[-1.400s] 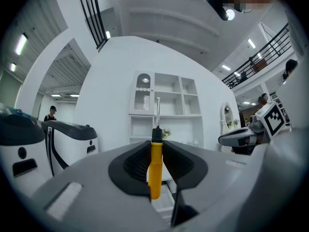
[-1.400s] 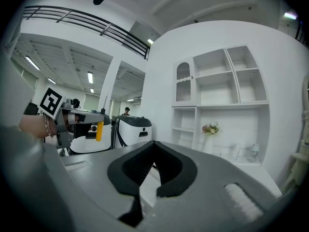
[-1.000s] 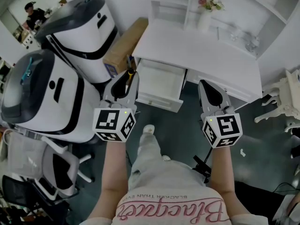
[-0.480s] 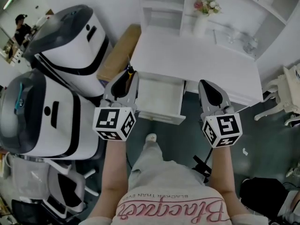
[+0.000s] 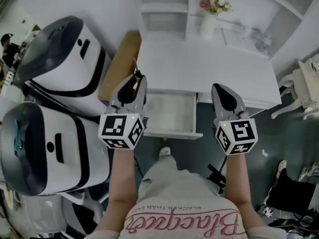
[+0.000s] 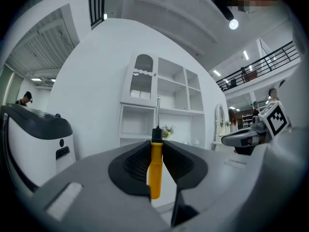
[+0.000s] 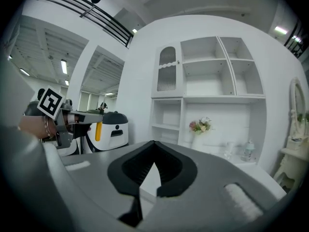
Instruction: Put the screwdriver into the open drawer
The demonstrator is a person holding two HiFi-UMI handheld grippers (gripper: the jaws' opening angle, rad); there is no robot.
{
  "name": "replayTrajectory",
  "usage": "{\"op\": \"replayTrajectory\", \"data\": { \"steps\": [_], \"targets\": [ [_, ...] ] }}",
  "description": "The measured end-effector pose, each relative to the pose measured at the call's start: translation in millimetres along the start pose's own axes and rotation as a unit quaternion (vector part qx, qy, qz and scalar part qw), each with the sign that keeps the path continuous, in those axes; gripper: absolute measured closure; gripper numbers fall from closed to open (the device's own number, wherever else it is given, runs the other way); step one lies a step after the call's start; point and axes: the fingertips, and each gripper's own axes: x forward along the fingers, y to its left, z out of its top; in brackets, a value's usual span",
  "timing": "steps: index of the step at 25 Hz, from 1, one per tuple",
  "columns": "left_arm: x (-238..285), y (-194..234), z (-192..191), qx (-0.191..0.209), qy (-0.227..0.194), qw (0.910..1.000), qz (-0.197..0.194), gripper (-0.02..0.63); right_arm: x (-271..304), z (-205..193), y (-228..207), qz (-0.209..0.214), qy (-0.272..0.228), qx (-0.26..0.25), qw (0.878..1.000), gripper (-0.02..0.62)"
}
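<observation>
A screwdriver [image 5: 136, 76] with a yellow handle [image 6: 155, 168] stands upright between the jaws of my left gripper [image 5: 135, 82], its thin shaft [image 6: 158, 114] pointing up. The left gripper [image 6: 155, 154] is shut on the handle and hangs at the open drawer's left front corner. The white drawer [image 5: 172, 112] is pulled out from under the white desk [image 5: 199, 66] and looks bare inside. My right gripper [image 5: 222, 88] hovers to the drawer's right, over the desk's front edge. In the right gripper view its jaws [image 7: 153, 145] meet at the tips with nothing between them.
Two big white-and-black machines [image 5: 62, 59] [image 5: 45, 151] stand at the left, with a cardboard box [image 5: 119, 63] against the desk's side. A vase of flowers [image 5: 209, 16] and small bottles [image 5: 261, 43] sit at the desk's back under white shelves [image 5: 162, 14]. A white chair [image 5: 299, 86] is at the right.
Both grippers have come closer to the desk; the drawer now lies between them in the head view. The grip on the screwdriver is unchanged.
</observation>
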Motion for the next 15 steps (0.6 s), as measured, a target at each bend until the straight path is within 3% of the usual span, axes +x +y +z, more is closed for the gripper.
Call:
{"op": "replayTrajectory", "data": {
  "steps": [15],
  "targets": [
    [71.3, 43.1, -44.5, -0.028, 0.053, 0.9968, -0.053, 0.511, 63.5, -26.7, -13.0, -0.051, 0.059, 0.015, 0.997, 0.594]
  ]
}}
